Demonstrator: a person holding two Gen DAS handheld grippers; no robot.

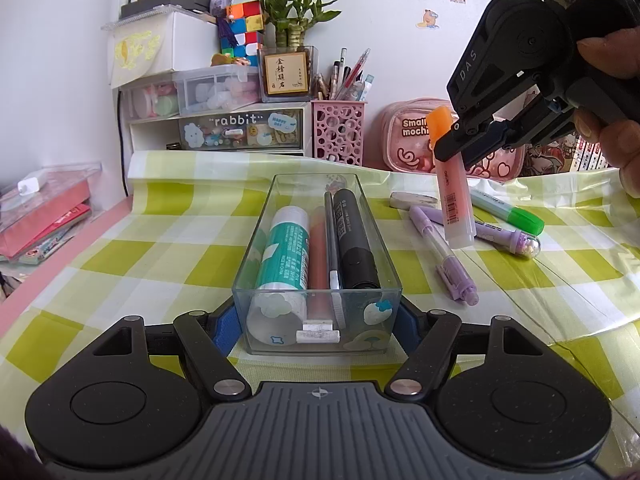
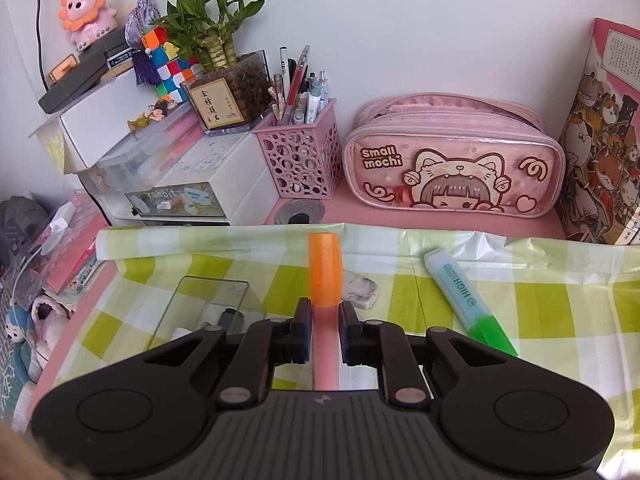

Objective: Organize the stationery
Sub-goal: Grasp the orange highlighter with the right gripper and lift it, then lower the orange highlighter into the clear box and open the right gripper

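Observation:
A clear glass tray [image 1: 260,220] stands on the checked cloth with my left gripper [image 1: 316,320] shut on its near end, one finger on each side wall. Inside lie a green-and-white glue stick [image 1: 286,252], a red pen [image 1: 318,256], a thin pen and a black marker [image 1: 354,240]. My right gripper [image 1: 472,136] [image 2: 325,316] is shut on an orange-capped highlighter [image 1: 454,204] [image 2: 325,276], which hangs above the cloth to the right of the tray [image 2: 208,300]. Two purple pens [image 1: 452,256], a green highlighter [image 1: 508,210] [image 2: 468,300] and an eraser [image 1: 414,199] [image 2: 360,286] lie loose below it.
Along the back wall stand a white drawer unit [image 2: 180,196], a pink pen holder [image 1: 338,132] [image 2: 300,160] full of pens and a pink pencil case [image 2: 452,168]. Books [image 2: 600,140] stand at the right; a pile of booklets [image 1: 44,216] lies off the cloth's left edge.

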